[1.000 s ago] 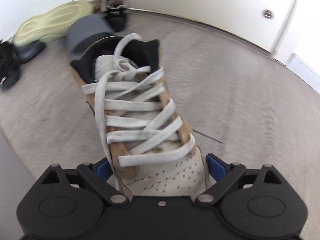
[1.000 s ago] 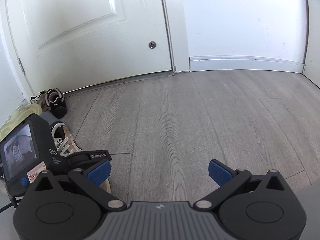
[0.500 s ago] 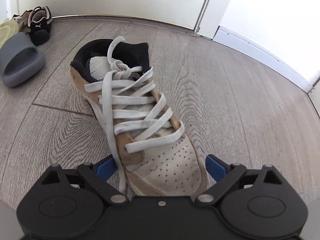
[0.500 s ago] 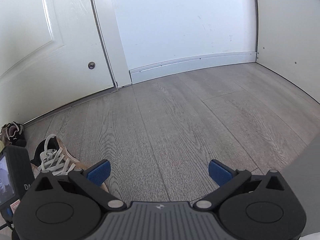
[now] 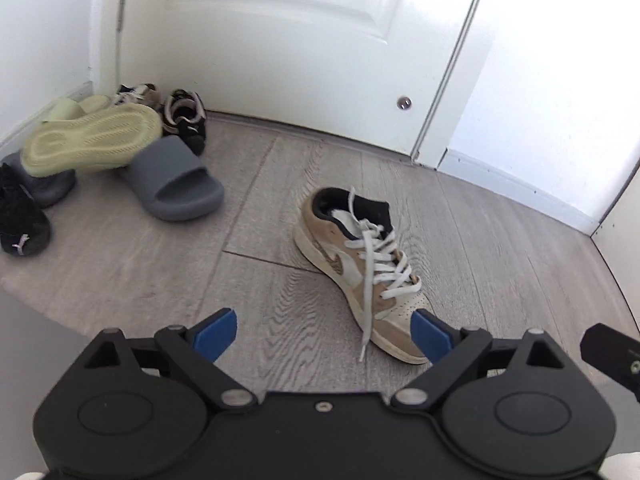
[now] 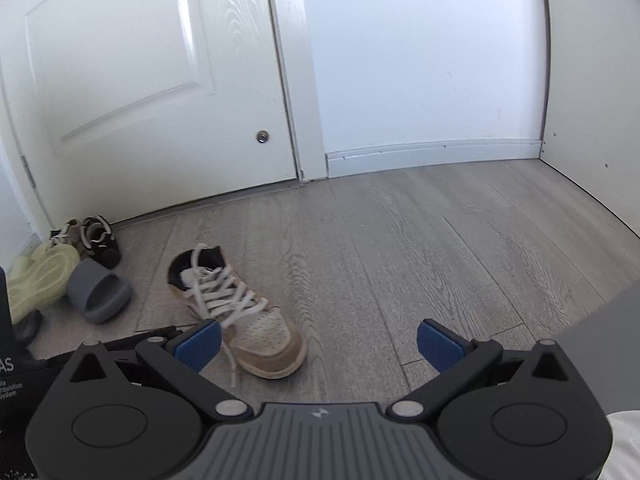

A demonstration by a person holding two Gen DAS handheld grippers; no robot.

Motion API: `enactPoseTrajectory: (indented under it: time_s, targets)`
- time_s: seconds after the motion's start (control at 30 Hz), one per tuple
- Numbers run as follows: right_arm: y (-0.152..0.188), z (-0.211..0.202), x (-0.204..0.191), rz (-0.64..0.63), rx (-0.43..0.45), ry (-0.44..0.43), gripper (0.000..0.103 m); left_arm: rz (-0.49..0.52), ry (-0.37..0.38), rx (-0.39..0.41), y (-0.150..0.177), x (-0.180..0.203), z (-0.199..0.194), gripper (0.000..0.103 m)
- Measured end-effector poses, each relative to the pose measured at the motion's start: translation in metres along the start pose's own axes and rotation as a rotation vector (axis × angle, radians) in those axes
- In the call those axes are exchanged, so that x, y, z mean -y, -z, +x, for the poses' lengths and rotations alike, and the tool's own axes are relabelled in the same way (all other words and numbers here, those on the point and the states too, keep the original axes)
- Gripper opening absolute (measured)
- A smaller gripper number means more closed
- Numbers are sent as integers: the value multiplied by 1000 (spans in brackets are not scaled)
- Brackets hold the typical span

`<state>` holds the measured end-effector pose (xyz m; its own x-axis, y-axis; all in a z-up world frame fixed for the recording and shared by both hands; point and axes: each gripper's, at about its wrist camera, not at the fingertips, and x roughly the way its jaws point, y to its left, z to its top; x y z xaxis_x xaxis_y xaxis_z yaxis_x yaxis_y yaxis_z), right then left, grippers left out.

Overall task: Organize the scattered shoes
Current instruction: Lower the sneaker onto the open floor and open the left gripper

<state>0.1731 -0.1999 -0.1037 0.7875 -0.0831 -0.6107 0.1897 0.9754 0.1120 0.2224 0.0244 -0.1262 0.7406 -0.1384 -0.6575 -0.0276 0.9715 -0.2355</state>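
From your left wrist view, the left gripper (image 5: 324, 334) stands wide open with nothing between its blue pads, and the tan-and-white sneaker (image 5: 362, 270) lies on the wood floor (image 5: 280, 312) ahead and to the right — its toe just beside the right-hand pad, its heel away toward the white door (image 5: 280, 40). The sneaker's long axis runs from that near toe back and leftward, so it sits skewed to the gripper's line rather than across it. This view alone shows the whole pile in the far left corner: a grey slide (image 5: 176, 184), a pale yellow slide (image 5: 94, 138) tipped sole-up over it, a black sneaker (image 5: 20, 216) at the left edge and another dark pair (image 5: 186, 120) against the door. From your right wrist view, the right gripper (image 6: 318, 342) is equally wide open and holds nothing; here the sneaker (image 6: 236, 312) lies ahead-left, toe near the left-hand pad. Only this view shows the bare stretch of floor to the right. My guess: both grippers are about equally near it.
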Motion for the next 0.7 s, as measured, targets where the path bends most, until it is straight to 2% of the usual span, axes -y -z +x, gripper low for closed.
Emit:
enactPoseTrajectory:
  time_s: [0.1, 0.17, 0.3, 0.37, 0.43, 0.53, 0.7]
  targets:
    - [-2, -31, -25, -40, 35, -14, 103, -64, -13, 30, -9, -26, -39, 95]
    - [-5, -45, -36, -43, 44, -14, 103, -72, -16, 52, -16, -36, -58, 95]
    - [-16, -69, -51, -4, 65, -38, 103, -57, -77, 118, -24, -39, -102, 95]
    - [-18, -80, -58, -4, 63, -80, 103, -71, -71, 132, -23, -37, -119, 95]
    - [-17, -88, -62, -1, 56, -116, 103, -69, -69, 151, -20, -33, -138, 94]
    - [-17, -96, -67, -5, 38, -163, 103, -34, -151, 194, -5, -19, -163, 93]
    - [-19, -107, -60, 4, 12, -203, 103, -87, -175, 219, 14, -18, -185, 94]
